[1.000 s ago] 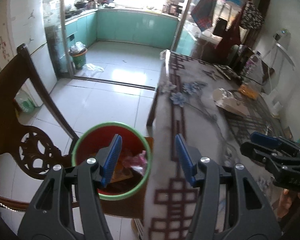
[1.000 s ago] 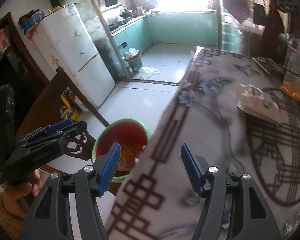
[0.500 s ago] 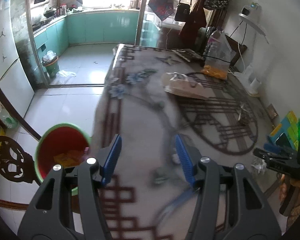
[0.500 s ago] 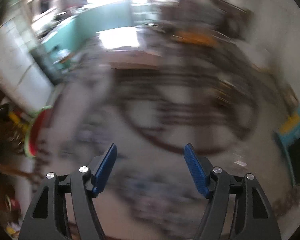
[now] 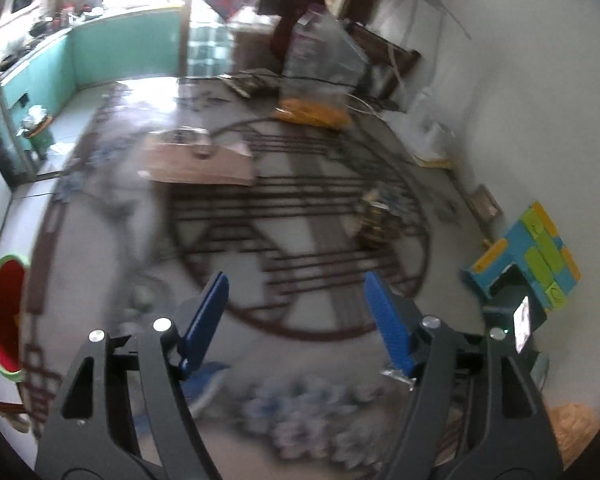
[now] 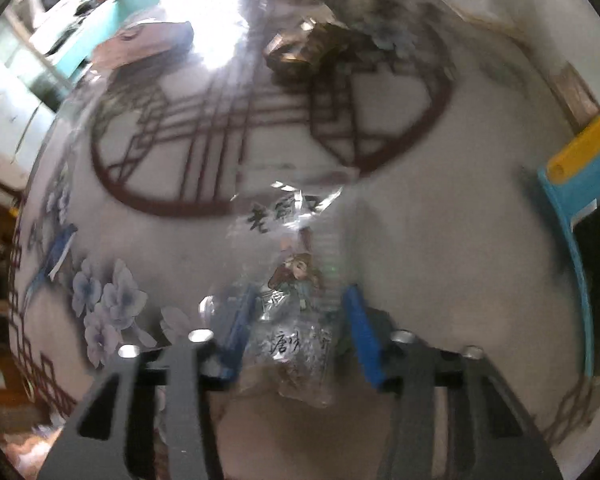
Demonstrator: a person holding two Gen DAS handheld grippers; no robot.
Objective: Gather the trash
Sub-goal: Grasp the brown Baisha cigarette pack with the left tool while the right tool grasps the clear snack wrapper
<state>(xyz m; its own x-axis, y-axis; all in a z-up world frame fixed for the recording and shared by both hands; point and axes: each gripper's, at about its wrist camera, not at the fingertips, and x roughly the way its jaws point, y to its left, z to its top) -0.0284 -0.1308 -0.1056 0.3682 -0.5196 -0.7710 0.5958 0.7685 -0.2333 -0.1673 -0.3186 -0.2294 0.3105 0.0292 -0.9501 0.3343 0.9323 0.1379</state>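
Broadly, the table (image 6: 440, 240) fills both views, its pale cloth printed with a dark lattice medallion, and that medallion serves as the landmark. Off the table's left edge, far from the medallion, stands the red bin (image 5: 2, 312) with its green rim. Beyond the medallion lies a flat cardboard box (image 5: 198, 162); on the medallion's right side sits a crumpled brown-gold wrapper (image 5: 376, 220).

Just on the near side of the medallion lies a clear plastic wrapper (image 6: 296, 280) with black characters and a small cartoon figure. The right tool (image 6: 296, 320) straddles it; its jaws have just been closing, the wrapper lies between them, but the blue pads still stand a little off the film. The left tool (image 5: 298, 312) hangs over the medallion's near rim with nothing in it, and its jaws have just been opening.

Likely the wrapper weighs almost nothing, crinkles, and slips; pinching the bunched middle should hold better than a flat edge.
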